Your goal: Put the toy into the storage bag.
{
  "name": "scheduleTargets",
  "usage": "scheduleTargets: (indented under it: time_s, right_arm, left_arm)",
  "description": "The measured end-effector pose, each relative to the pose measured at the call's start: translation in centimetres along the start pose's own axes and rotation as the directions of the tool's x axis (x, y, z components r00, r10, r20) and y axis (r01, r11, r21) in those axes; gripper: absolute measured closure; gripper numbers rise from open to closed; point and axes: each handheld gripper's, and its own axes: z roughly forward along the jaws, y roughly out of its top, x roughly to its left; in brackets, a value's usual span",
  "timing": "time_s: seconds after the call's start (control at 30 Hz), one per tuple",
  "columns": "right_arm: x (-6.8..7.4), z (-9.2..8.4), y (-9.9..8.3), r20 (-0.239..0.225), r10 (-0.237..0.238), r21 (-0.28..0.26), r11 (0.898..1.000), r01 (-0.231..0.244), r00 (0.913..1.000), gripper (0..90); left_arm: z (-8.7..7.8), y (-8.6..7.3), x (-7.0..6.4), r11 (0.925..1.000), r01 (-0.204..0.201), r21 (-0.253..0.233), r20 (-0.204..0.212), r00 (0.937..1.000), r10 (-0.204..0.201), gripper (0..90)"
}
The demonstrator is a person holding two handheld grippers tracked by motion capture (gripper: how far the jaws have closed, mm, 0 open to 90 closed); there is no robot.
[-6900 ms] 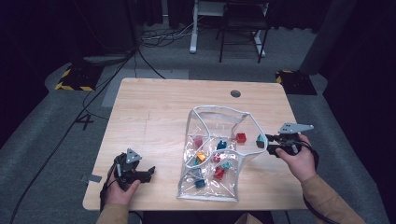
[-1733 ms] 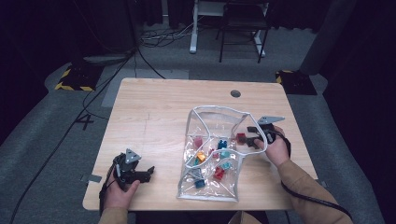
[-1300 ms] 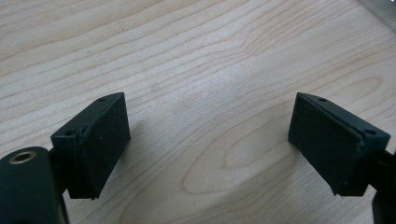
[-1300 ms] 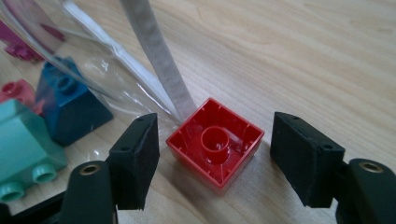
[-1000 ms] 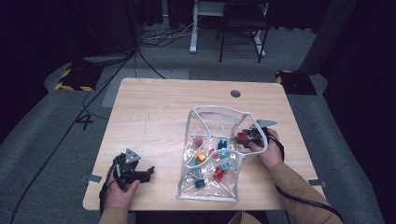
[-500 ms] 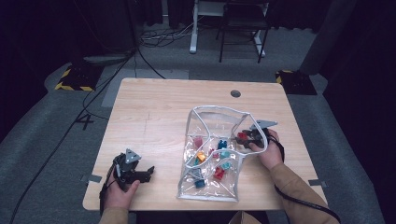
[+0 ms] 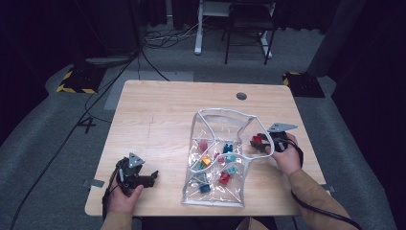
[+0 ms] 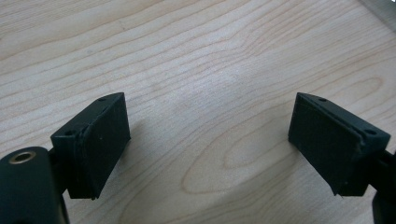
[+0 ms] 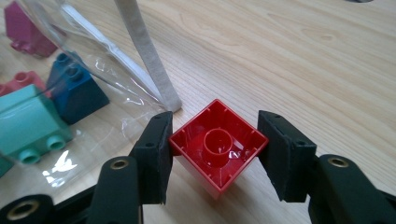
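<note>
A red brick (image 7: 257, 140) (image 9: 217, 149) sits hollow side up between my right gripper's (image 7: 256, 143) (image 9: 215, 127) jaws, both pads pressed on its sides, just above the wood. It hangs beside the white rim (image 9: 144, 51) of a clear plastic bag (image 7: 218, 125) lying open on the table. Several coloured bricks lie inside the bag, among them a teal one (image 9: 28, 126), a dark blue one (image 9: 74, 91) and a magenta one (image 9: 25, 28). My left gripper (image 7: 152, 177) (image 8: 210, 126) rests near the table's front left edge, open, with bare wood between its pads (image 8: 100, 140).
The wooden table (image 7: 158, 120) has a round cable hole (image 7: 242, 96) at its far right. Bare wood stretches across its left and far parts. Beyond it stand a chair (image 7: 249, 19) and desk legs, with cables (image 7: 143, 52) on the grey floor.
My right gripper has shifted slightly to the right with the red brick, away from the bag's mouth. The left gripper has stayed put.
</note>
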Motion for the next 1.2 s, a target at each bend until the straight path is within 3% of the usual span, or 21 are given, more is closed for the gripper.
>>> scheduleTargets:
  time_s: [0.17,0.57,1.2]
  right_arm:
    - [-0.3,-2.6,-0.1,0.008,0.032,-0.018,0.999,-0.032,0.9994,48.0]
    - [0.0,-7.6,1.3,0.008,0.049,-0.053,0.997,-0.049,0.9988,48.0]
    - [0.9,-13.6,5.0,0.003,0.053,-0.136,0.989,-0.052,0.9986,47.9]
  left_arm:
    - [0.1,0.0,0.0,1.0,0.005,-0.001,0.0,1.0,-0.005,12.6]
    - [0.1,0.1,-0.1,1.0,0.007,-0.001,-0.001,1.0,-0.007,12.6]
    - [0.1,0.1,-0.1,1.0,0.008,-0.002,-0.002,1.0,-0.008,12.7]
